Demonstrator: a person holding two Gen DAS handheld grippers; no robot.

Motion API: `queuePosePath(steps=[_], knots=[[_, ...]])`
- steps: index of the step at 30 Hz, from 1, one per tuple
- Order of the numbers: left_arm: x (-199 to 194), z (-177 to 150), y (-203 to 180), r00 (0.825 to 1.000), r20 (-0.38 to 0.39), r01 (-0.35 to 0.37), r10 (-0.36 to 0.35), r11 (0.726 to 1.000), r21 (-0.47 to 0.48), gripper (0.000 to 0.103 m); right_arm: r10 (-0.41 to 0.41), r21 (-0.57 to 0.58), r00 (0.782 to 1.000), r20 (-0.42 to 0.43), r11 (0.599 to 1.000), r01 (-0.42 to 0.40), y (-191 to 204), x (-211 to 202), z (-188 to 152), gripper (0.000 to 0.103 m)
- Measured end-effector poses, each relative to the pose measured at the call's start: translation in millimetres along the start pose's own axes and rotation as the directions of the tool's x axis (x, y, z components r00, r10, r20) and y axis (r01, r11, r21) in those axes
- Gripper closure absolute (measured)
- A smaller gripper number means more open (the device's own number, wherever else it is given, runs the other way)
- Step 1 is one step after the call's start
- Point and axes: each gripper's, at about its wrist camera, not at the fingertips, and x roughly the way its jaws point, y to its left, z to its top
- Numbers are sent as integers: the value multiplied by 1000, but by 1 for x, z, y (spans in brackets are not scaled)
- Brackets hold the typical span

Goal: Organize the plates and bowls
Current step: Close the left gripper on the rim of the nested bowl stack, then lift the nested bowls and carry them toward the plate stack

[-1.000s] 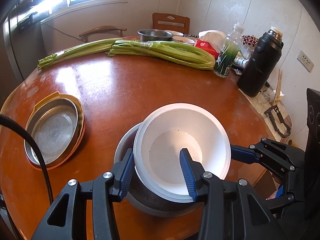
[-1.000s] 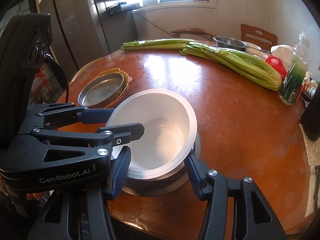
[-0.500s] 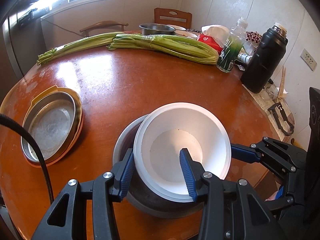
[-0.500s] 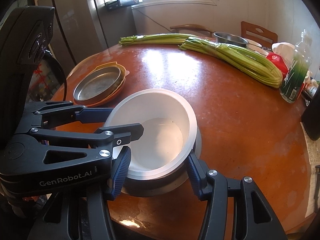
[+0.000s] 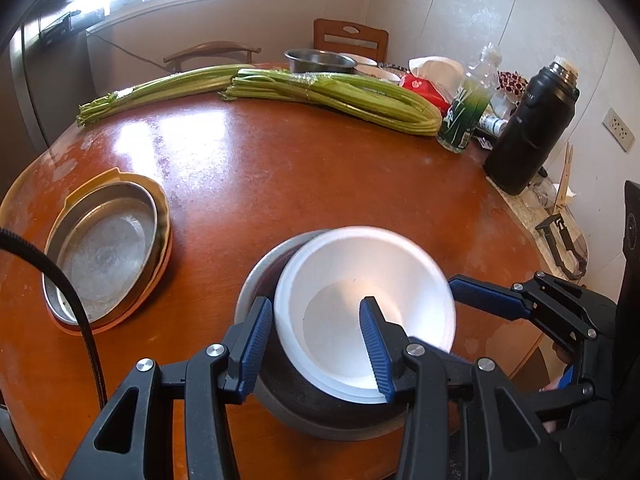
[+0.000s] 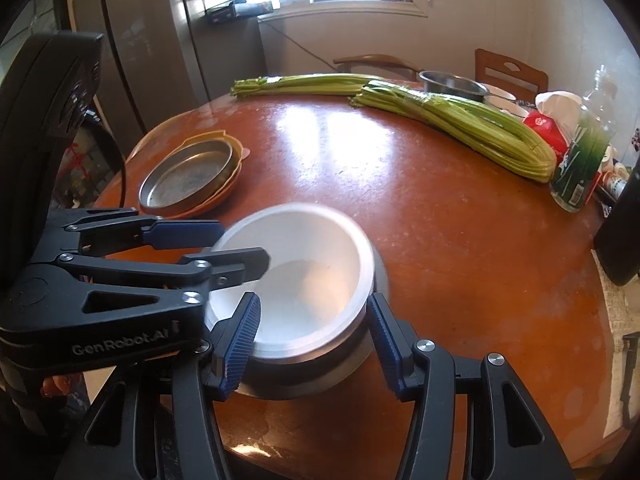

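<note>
A white bowl point(image 5: 372, 272) point(image 6: 316, 256) sits tilted inside a grey metal bowl point(image 5: 256, 280) point(image 6: 304, 376) at the near edge of the round brown table point(image 5: 320, 184). My left gripper point(image 5: 316, 340) point(image 6: 240, 246) is shut on the white bowl's rim, one finger inside and one outside. My right gripper point(image 6: 310, 344) clasps the metal bowl from the near right, with a pad on either side. In the left wrist view one of its blue fingers point(image 5: 488, 300) lies along the white rim and the other is hidden. The white bowl looks motion-blurred.
A metal plate point(image 5: 104, 248) point(image 6: 188, 176) rests on an orange plate at the table's left. Two celery bundles point(image 5: 332, 96), another metal bowl point(image 5: 320, 60), a green bottle point(image 5: 464, 116) and a black flask point(image 5: 528, 128) line the far and right sides. Chairs stand behind.
Both grippers keep their hold and barely move. The white bowl has gone blurry and shifted slightly, so more of the metal bowl's left rim shows.
</note>
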Motion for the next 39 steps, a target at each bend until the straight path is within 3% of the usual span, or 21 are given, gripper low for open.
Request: queuePosePath(steps=[21,39], knots=[[-17,9,7,998,47,-27,28,1000,-13,57,-5,4,999,47,1000,5,-8,-9,16,46],[-10,15,20,998,24,-55,56,998,-40,50,-19,21,999,38,1000,19,-20,-3,25,45]])
